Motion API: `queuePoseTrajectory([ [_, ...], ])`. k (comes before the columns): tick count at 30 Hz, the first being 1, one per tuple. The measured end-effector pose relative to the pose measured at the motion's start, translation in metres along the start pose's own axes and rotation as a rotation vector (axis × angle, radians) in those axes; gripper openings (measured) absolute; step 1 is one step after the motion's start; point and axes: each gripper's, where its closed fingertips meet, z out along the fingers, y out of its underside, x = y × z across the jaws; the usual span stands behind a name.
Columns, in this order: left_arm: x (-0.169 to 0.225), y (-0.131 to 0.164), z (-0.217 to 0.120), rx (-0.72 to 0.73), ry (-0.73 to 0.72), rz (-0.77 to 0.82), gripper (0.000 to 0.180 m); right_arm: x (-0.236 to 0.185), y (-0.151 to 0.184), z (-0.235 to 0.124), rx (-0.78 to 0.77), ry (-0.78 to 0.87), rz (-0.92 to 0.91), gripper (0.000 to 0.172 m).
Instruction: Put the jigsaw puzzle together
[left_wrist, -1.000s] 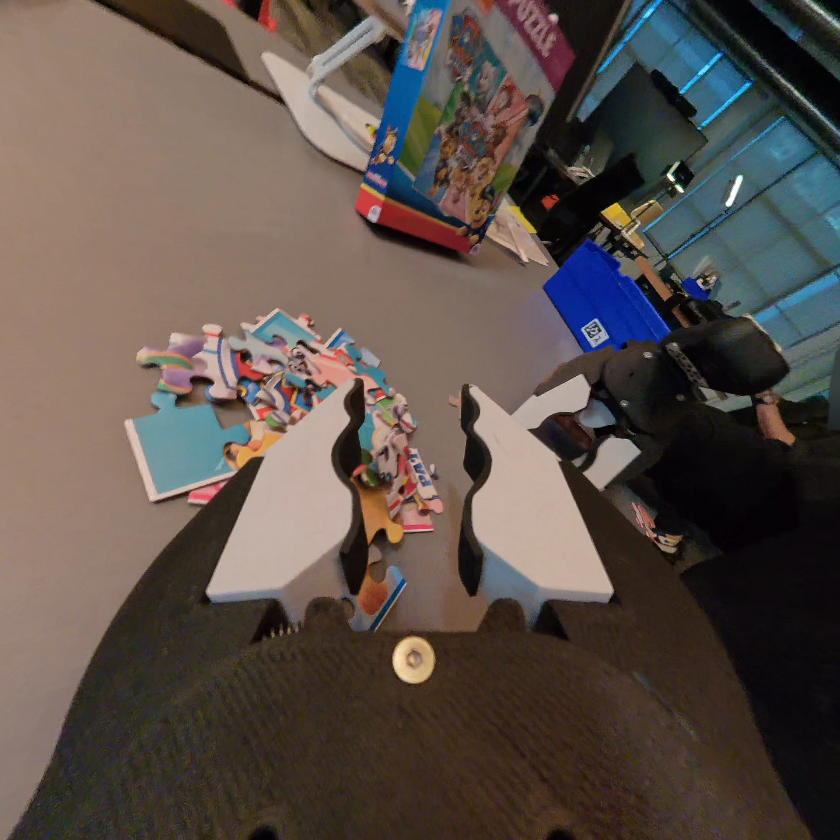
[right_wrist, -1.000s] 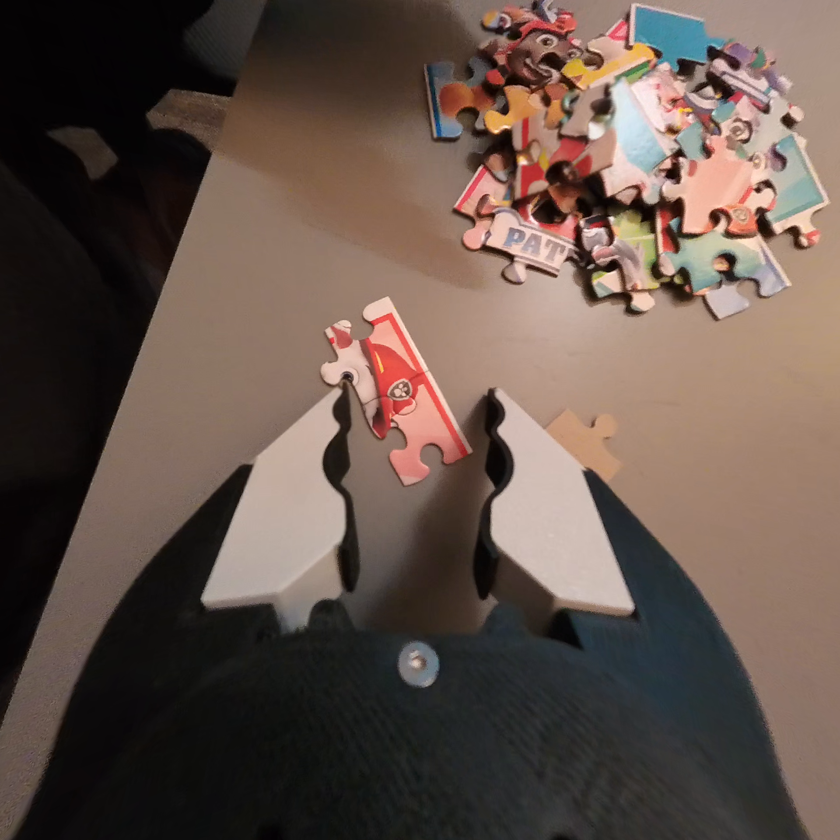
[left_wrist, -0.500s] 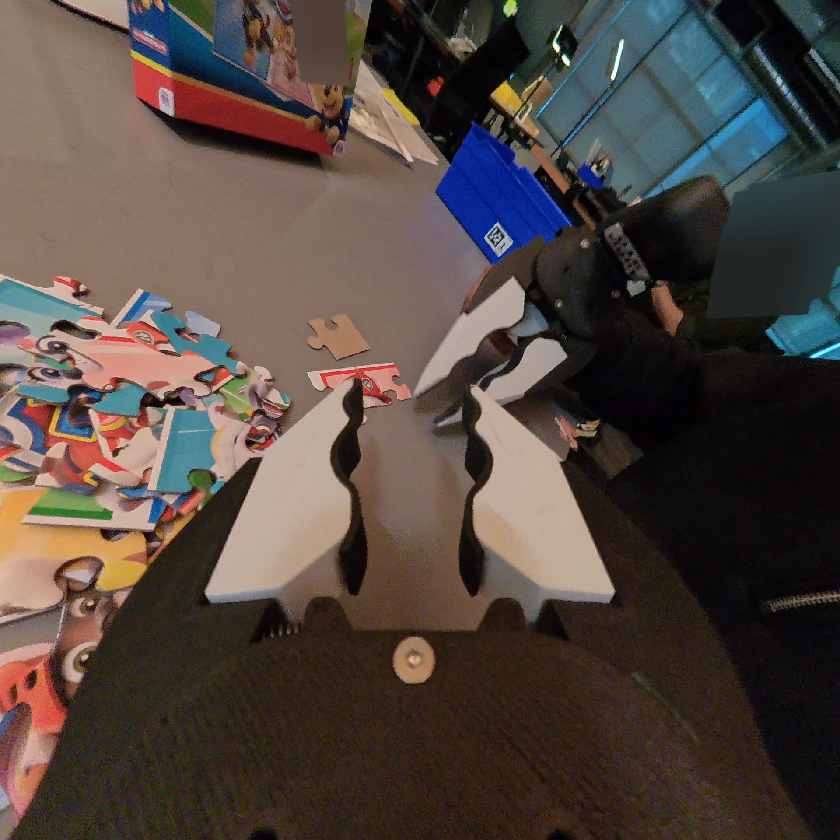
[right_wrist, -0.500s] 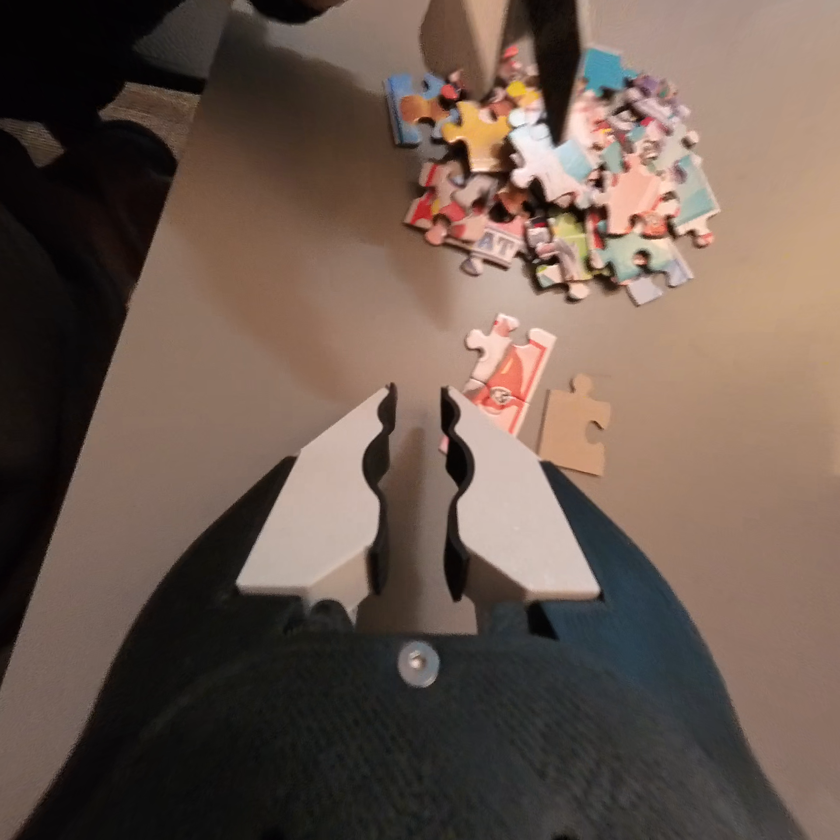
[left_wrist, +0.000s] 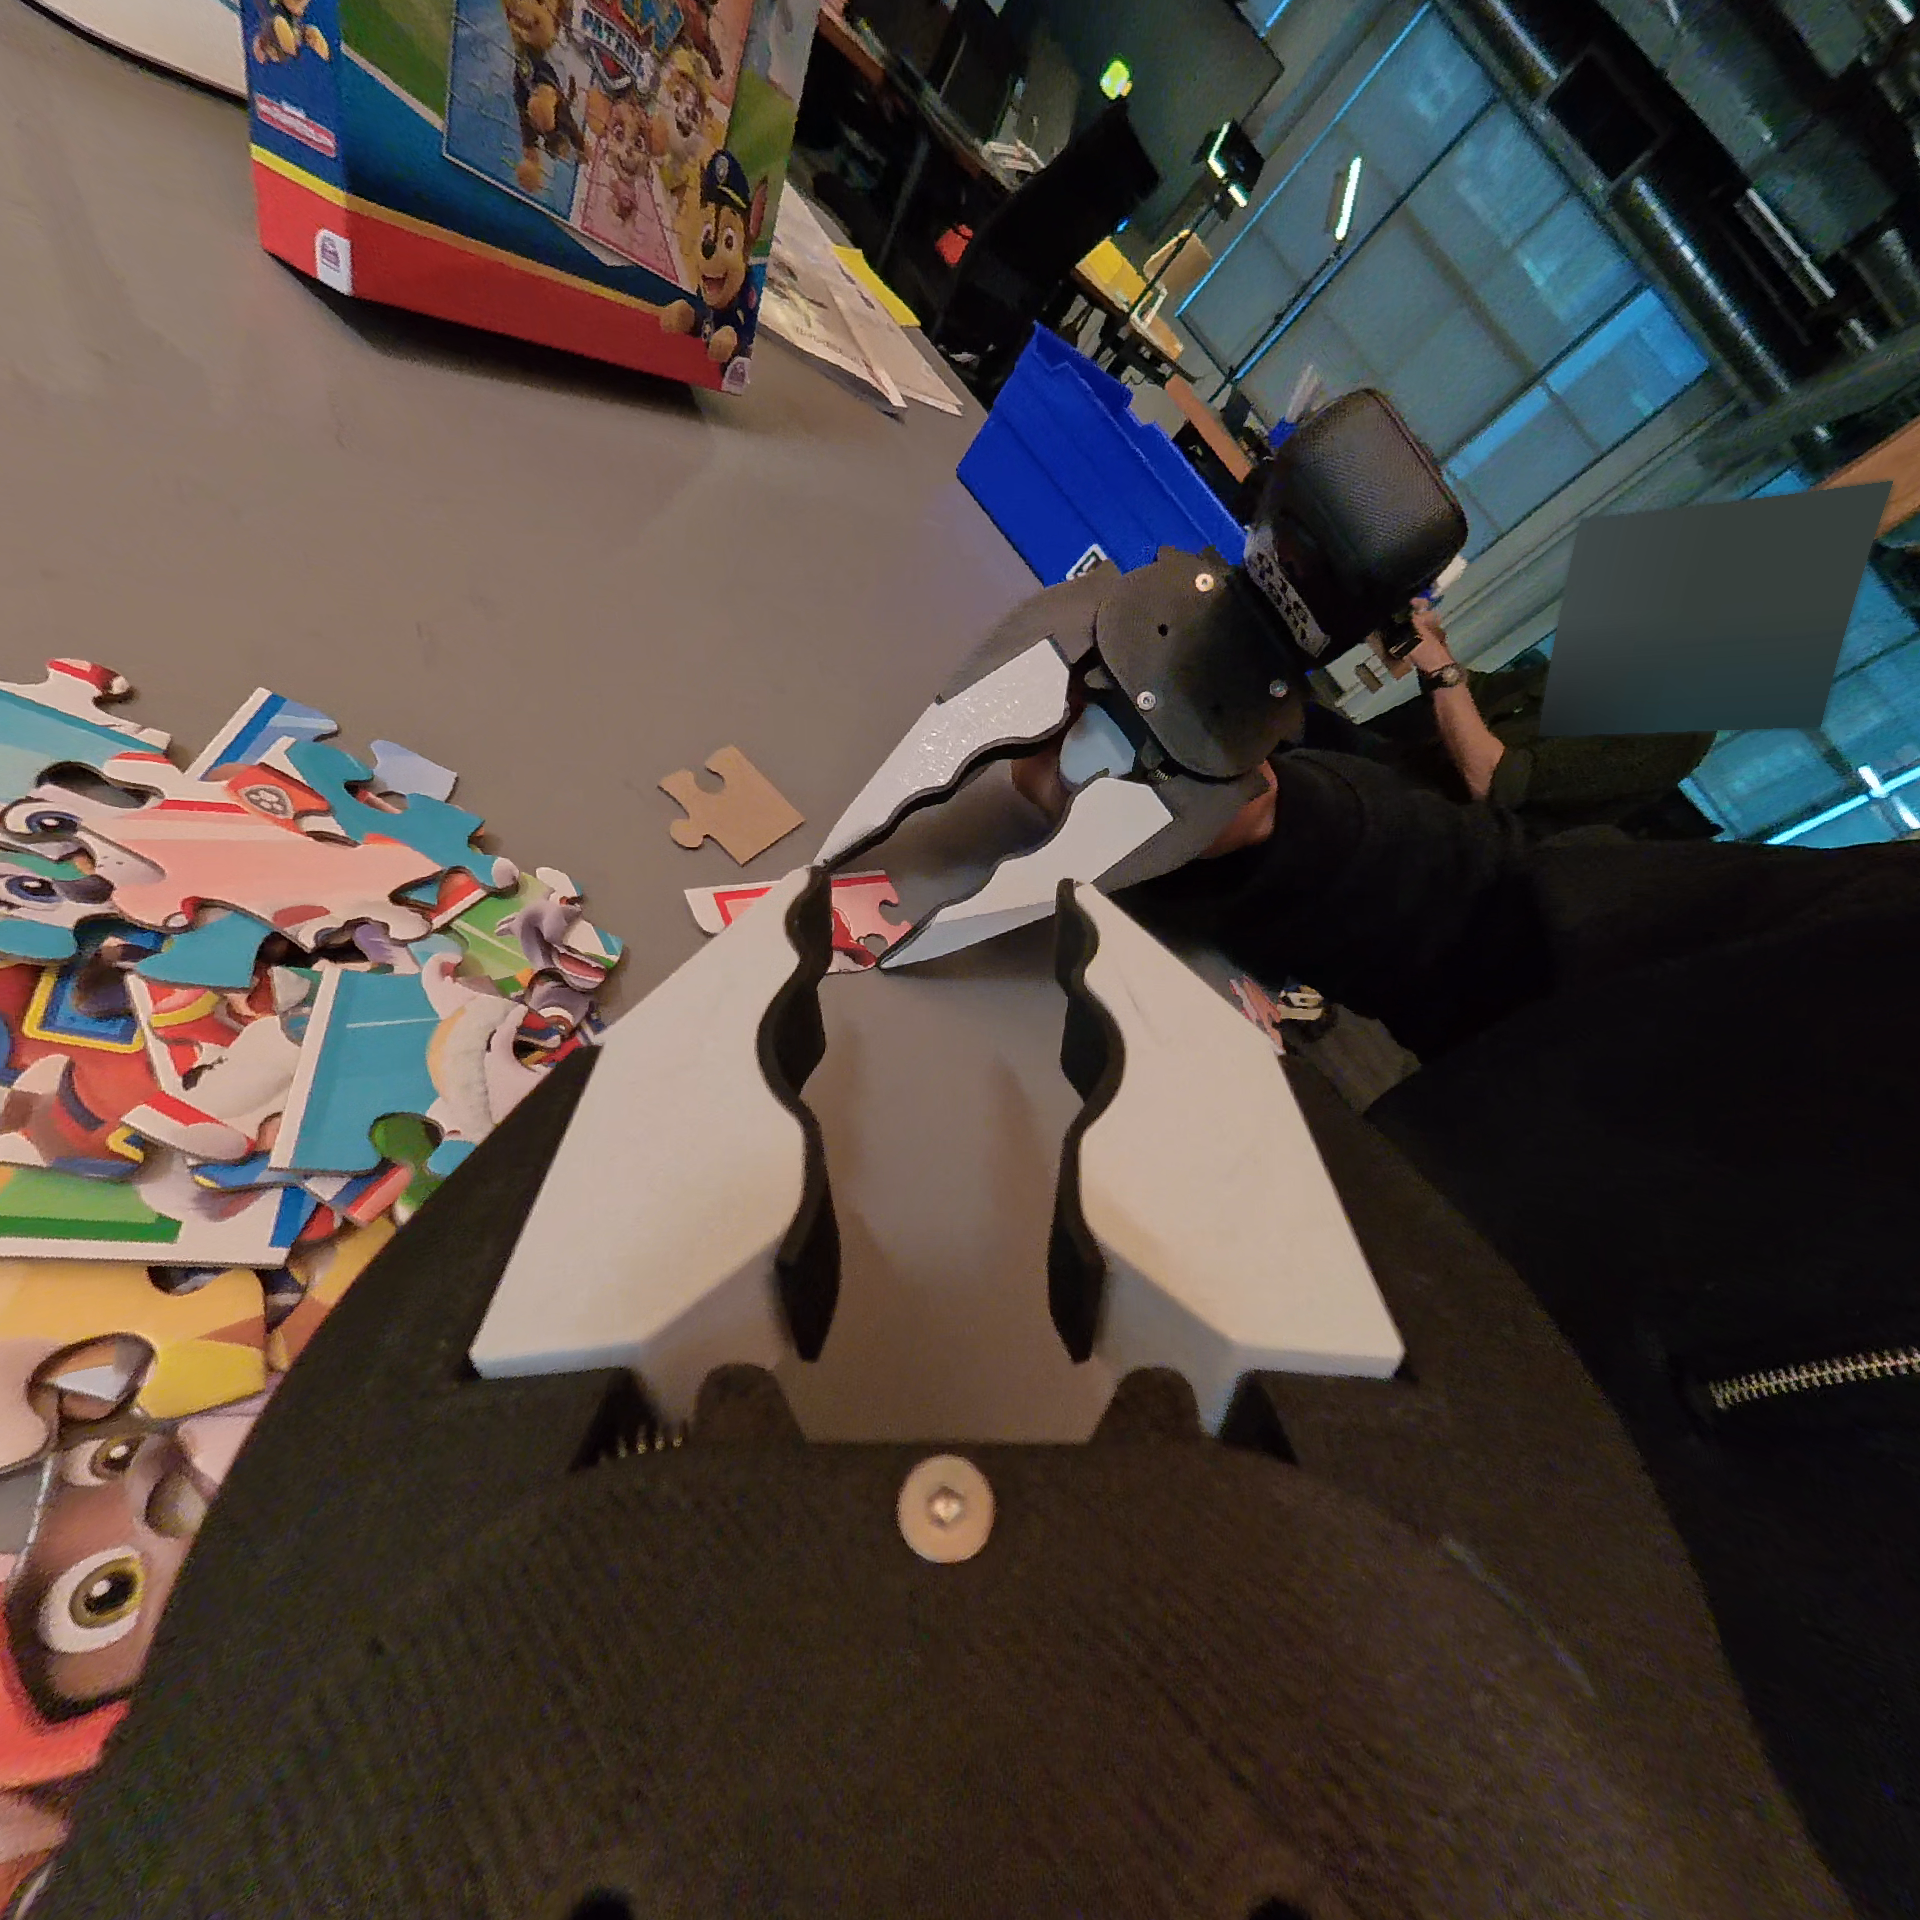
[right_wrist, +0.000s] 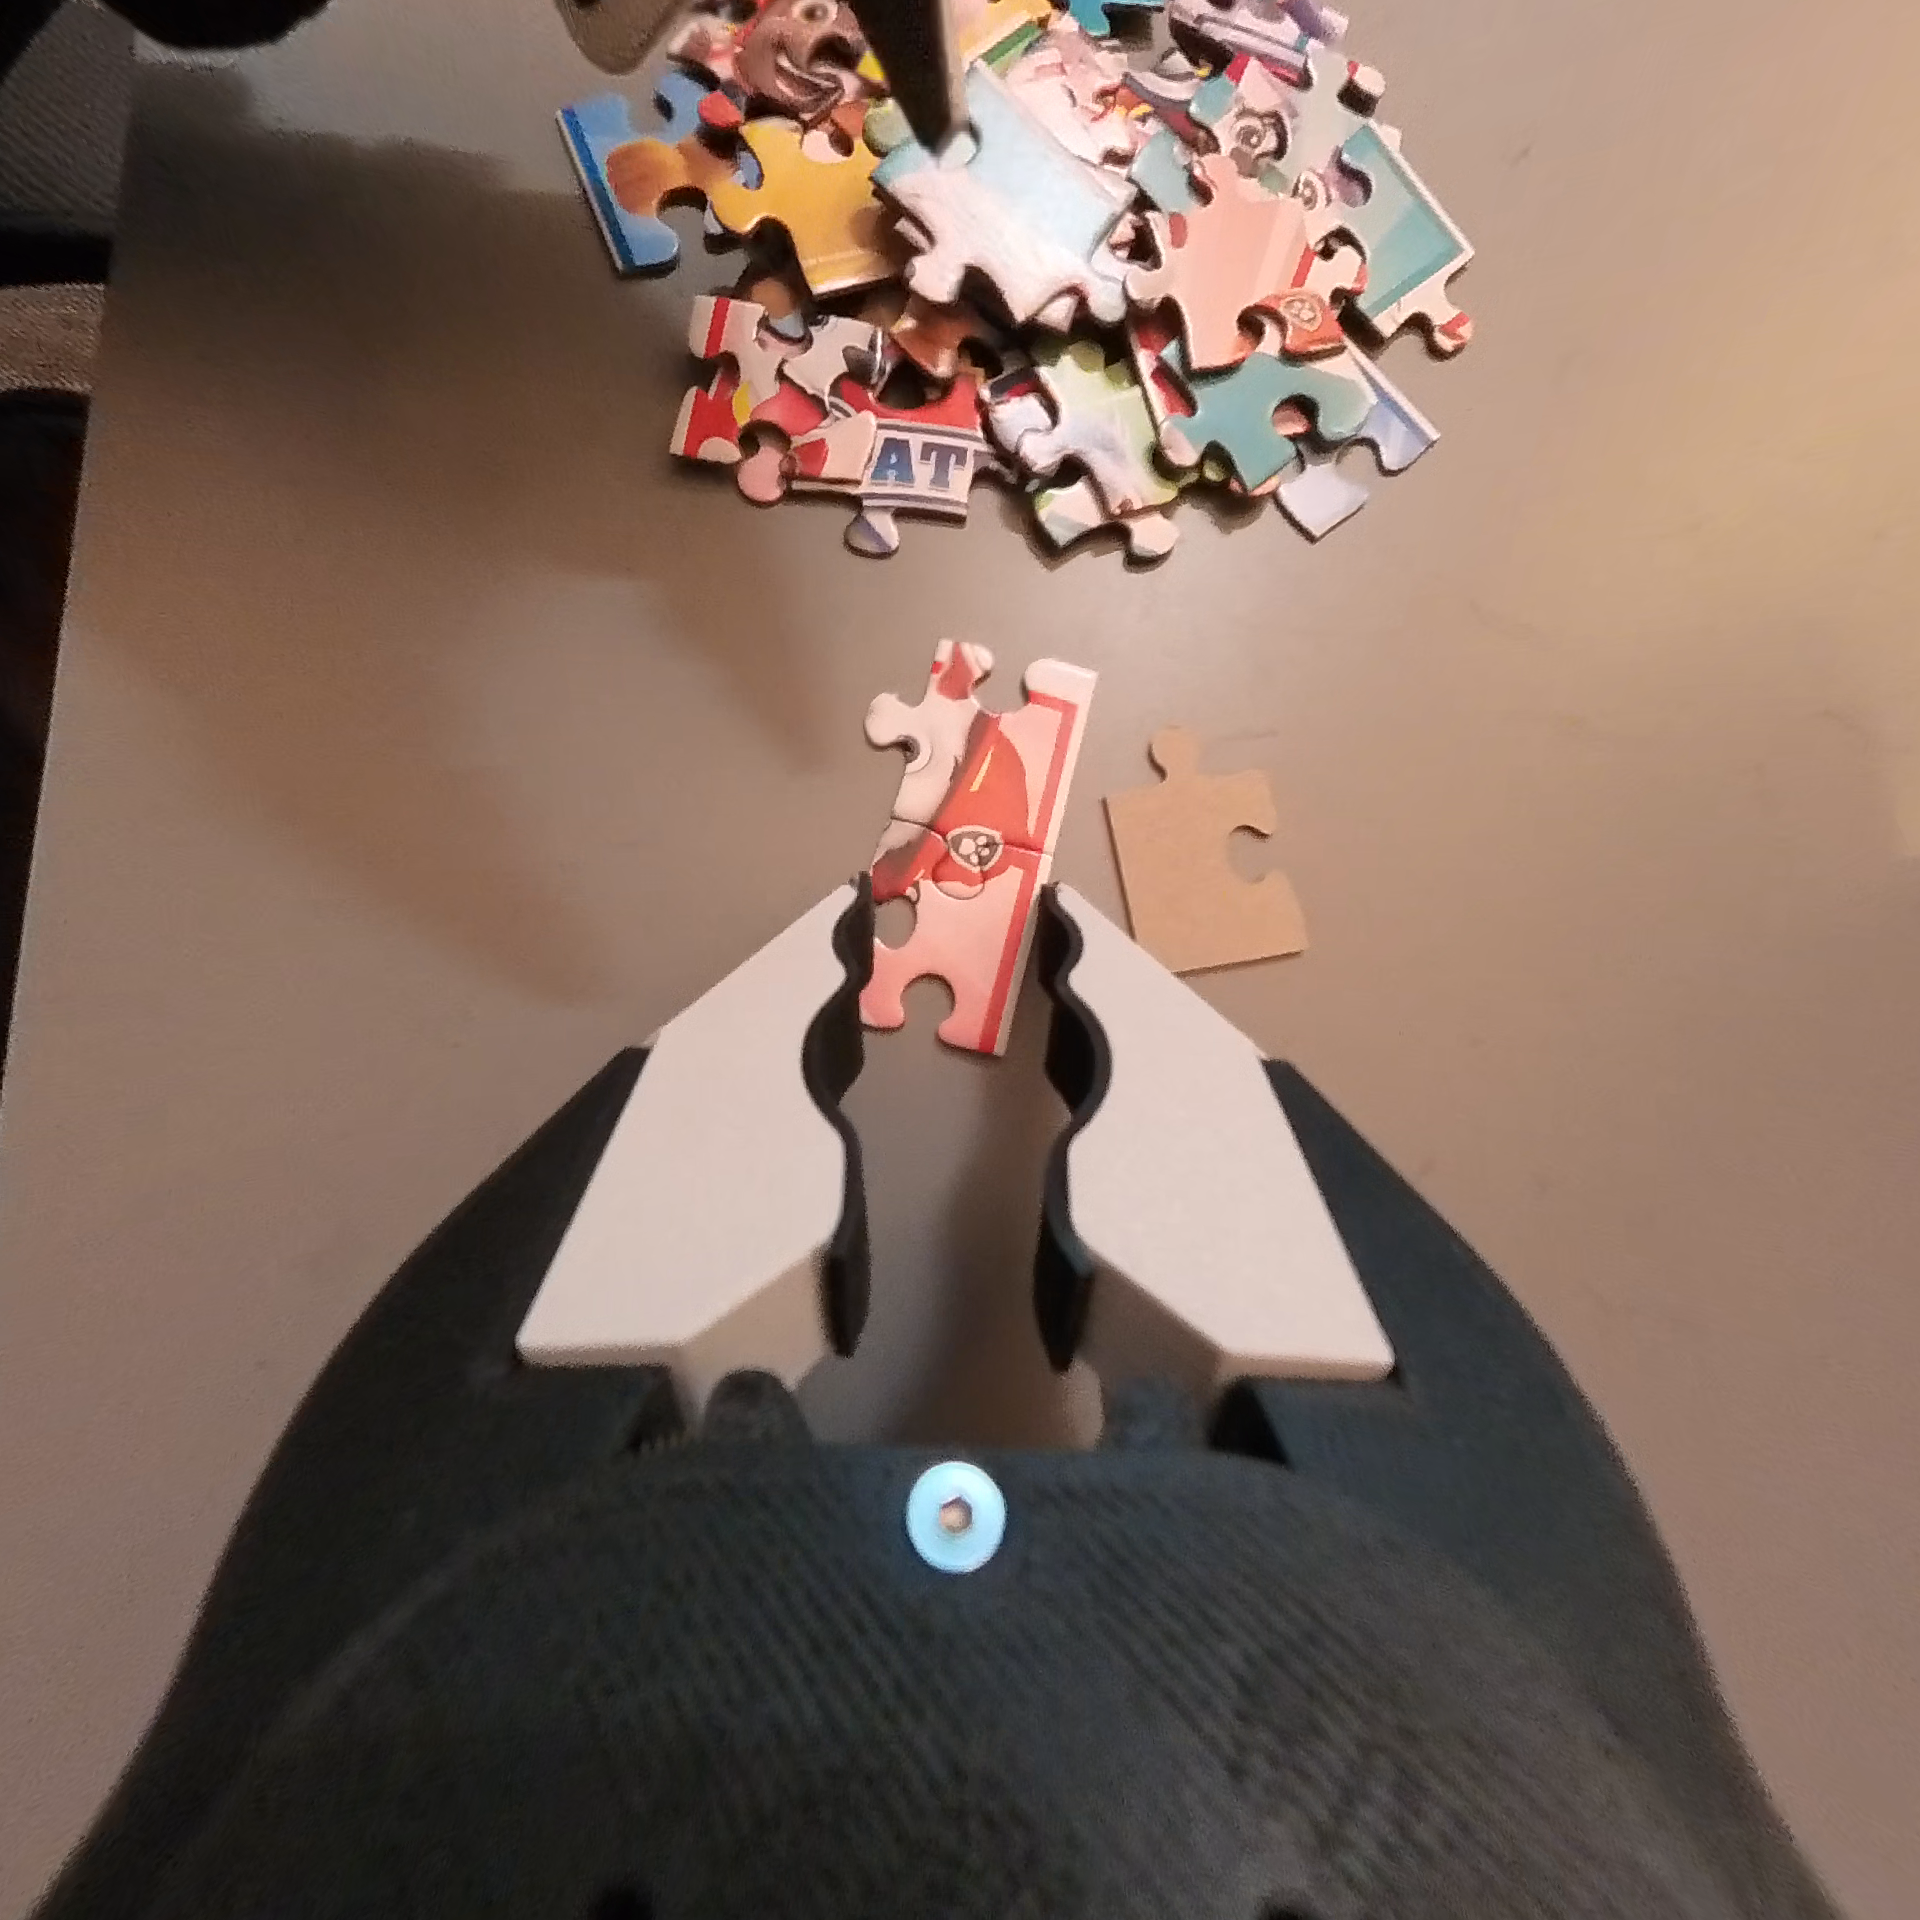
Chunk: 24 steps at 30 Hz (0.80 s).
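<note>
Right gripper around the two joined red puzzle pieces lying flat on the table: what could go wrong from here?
1. The right gripper straddles only the near half of the flat joined red pieces; squeezing the edges might buckle them or pop the joint apart.
2. The brown face-down piece lies just beside the right finger and could get nudged.
3. The left gripper hovers close by, open, so the two could collide.

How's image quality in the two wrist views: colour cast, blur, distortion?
Left wrist view: cool, fairly sharp, strong wide-angle bend; the puzzle pile blurs toward the corner. Right wrist view: warm yellowish cast, softer focus, a broad shadow on the table, mild blur on the joined red pieces.
</note>
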Motion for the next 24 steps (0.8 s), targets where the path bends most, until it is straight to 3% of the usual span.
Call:
queuePoseTrajectory([
  [3, -0.001, 0.004, 0.003, -0.018, 0.004, -0.014, 0.042, -0.006, -0.003, -0.004, 0.021, -0.022, 0.000, 0.030],
  [4, -0.002, 0.006, 0.004, -0.027, 0.002, -0.024, 0.044, -0.009, -0.006, -0.008, 0.044, -0.032, -0.002, 0.002],
  [6, -0.004, 0.011, 0.007, -0.048, 0.002, -0.064, 0.052, -0.011, -0.016, -0.018, 0.104, -0.031, -0.012, 0.001],
  [13, -0.004, 0.020, 0.017, -0.092, 0.007, -0.080, 0.055, -0.029, -0.027, -0.028, 0.129, -0.052, -0.046, 0.019],
  [18, -0.002, 0.018, 0.017, -0.082, 0.006, -0.066, 0.053, -0.058, -0.016, 0.005, 0.017, -0.121, -0.038, 0.053],
  [21, 0.004, 0.019, 0.015, -0.077, 0.014, -0.050, 0.052, -0.076, -0.021, 0.013, 0.030, -0.175, -0.009, 0.055],
  [24, 0.011, 0.026, 0.008, -0.086, 0.019, -0.006, 0.049, -0.094, -0.020, 0.011, 0.009, -0.174, -0.019, 0.048],
])
